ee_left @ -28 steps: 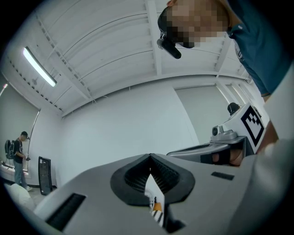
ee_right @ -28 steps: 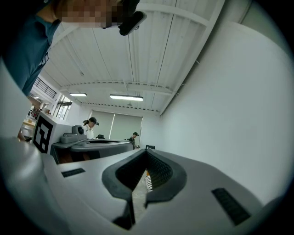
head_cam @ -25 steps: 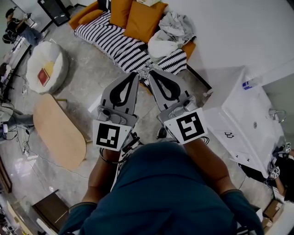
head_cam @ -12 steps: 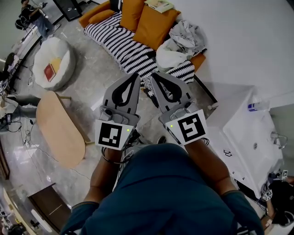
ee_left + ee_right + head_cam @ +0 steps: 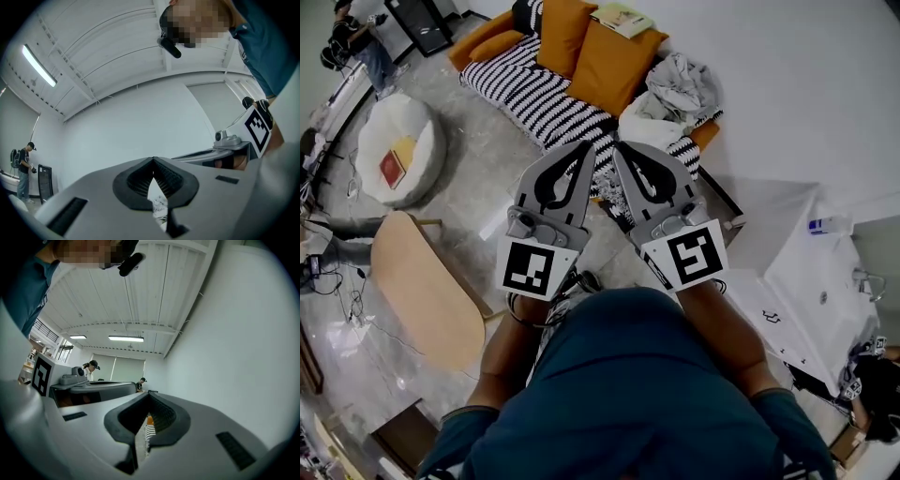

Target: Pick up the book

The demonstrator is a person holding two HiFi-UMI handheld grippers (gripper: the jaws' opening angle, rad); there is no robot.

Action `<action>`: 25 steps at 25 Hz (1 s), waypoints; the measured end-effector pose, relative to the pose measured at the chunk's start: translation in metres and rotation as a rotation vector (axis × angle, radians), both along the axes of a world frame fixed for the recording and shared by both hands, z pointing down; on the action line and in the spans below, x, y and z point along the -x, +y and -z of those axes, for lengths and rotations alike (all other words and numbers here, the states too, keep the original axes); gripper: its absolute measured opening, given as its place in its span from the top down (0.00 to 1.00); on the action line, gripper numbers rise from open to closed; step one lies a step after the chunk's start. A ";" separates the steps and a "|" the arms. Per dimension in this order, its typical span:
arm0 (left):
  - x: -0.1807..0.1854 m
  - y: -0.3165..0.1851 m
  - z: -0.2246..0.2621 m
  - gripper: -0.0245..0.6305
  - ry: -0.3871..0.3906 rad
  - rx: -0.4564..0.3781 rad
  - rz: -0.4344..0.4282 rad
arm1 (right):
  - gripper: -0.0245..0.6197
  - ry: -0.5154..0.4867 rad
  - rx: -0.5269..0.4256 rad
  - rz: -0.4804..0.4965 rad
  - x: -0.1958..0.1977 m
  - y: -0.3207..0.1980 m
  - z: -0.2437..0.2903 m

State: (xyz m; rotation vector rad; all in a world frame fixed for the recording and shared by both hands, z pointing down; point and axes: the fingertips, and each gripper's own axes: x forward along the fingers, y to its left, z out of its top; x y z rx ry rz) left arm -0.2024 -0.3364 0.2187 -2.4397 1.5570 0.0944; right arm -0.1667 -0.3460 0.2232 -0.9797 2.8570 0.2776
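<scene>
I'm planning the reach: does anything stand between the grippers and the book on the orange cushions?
Nothing visible blocks it. The book lies bare atop the orange cushions; only the striped sofa seat lies between it and the left gripper and right gripper.

Grey marble floor [image 5: 478,159]; striped sofa [image 5: 553,98], orange cushions [image 5: 609,61] against white wall [image 5: 787,84]; oval wooden table [image 5: 427,286], white beanbag [image 5: 412,127].

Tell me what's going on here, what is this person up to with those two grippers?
A person holds the left gripper and the right gripper side by side, both shut and empty, pointing toward the striped sofa. Nothing is picked up yet. A pale book lies atop the orange cushions, and a red book rests on the white beanbag.
</scene>
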 end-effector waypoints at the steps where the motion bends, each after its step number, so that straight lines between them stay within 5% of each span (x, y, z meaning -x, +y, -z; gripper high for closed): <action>1: 0.008 -0.004 0.000 0.96 0.001 0.002 -0.008 | 0.94 -0.001 0.000 -0.009 0.007 -0.005 0.001; 8: 0.046 -0.037 -0.008 0.96 0.027 0.019 -0.022 | 0.94 0.017 0.013 -0.047 0.034 -0.034 -0.005; 25: 0.019 -0.182 -0.021 0.96 -0.003 0.033 0.034 | 0.94 0.004 0.024 0.038 0.017 -0.178 -0.014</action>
